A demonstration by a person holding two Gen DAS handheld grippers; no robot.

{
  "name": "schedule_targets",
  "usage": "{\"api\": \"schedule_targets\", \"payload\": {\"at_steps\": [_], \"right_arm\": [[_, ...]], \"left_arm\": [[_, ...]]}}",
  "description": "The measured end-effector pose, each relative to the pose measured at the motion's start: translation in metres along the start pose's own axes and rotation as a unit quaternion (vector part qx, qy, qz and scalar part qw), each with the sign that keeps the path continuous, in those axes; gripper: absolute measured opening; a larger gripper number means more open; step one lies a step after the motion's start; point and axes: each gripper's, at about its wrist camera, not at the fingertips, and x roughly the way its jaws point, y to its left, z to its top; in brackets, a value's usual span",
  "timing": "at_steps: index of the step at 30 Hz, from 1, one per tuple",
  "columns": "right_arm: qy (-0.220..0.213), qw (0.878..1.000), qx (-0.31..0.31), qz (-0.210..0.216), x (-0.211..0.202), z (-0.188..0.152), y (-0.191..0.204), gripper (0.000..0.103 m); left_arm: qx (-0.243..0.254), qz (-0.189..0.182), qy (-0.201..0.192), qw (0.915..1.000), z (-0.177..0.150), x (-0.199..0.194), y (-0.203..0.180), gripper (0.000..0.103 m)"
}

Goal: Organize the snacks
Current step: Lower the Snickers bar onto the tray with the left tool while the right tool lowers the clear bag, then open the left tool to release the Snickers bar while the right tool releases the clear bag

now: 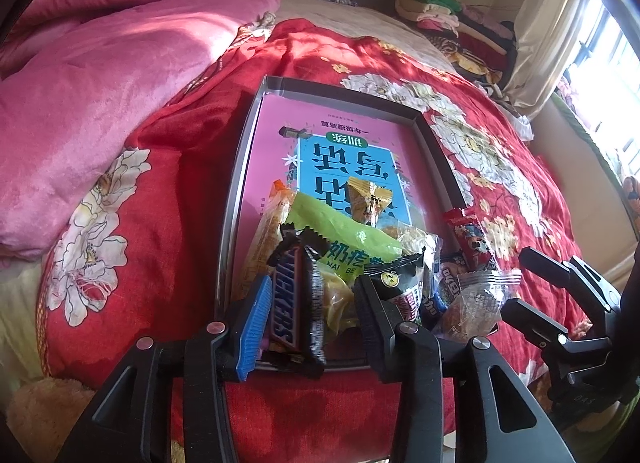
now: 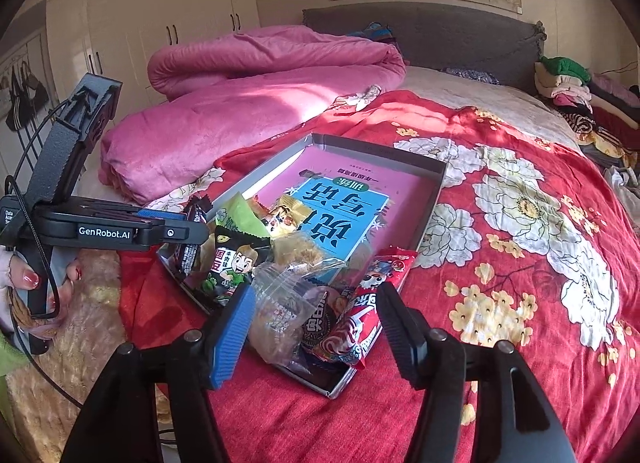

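Note:
A grey tray [image 1: 236, 183] [image 2: 376, 149] lies on the bed with a pink and blue book [image 1: 360, 151] in it. Snacks are piled at its near end. My left gripper [image 1: 312, 291] stands open around a Snickers bar [image 1: 290, 299], which leans on the blue pad; the black pad is clear of it. Behind it lie a green packet [image 1: 340, 231] and a gold candy [image 1: 370, 199]. My right gripper [image 2: 316, 291] is open over the near corner, with a clear packet [image 2: 280, 303], an Oreo pack [image 2: 320, 323] and a red packet [image 2: 372, 303] between its fingers, not squeezed.
A red floral bedspread [image 2: 500, 263] covers the bed. A rolled pink quilt [image 2: 248, 83] lies behind the tray at the left. Folded clothes [image 2: 568, 83] are stacked at the far right by the grey headboard [image 2: 440, 35]. A hand [image 2: 36, 279] holds the left gripper's handle.

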Motion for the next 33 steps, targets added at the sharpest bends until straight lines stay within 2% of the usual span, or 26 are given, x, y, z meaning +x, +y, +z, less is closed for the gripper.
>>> {"api": "schedule_targets", "payload": {"at_steps": [22, 33], "right_arm": [[0.024, 1.0, -0.01, -0.013, 0.015, -0.004, 0.003, 0.067], [-0.025, 1.0, 0.004, -0.011, -0.013, 0.007, -0.001, 0.072]], "left_arm": [[0.004, 0.0, -0.017, 0.9999, 0.003, -0.01, -0.003, 0.075], [0.001, -0.018, -0.059, 0.9981, 0.003, -0.039, -0.014, 0.077]]}}
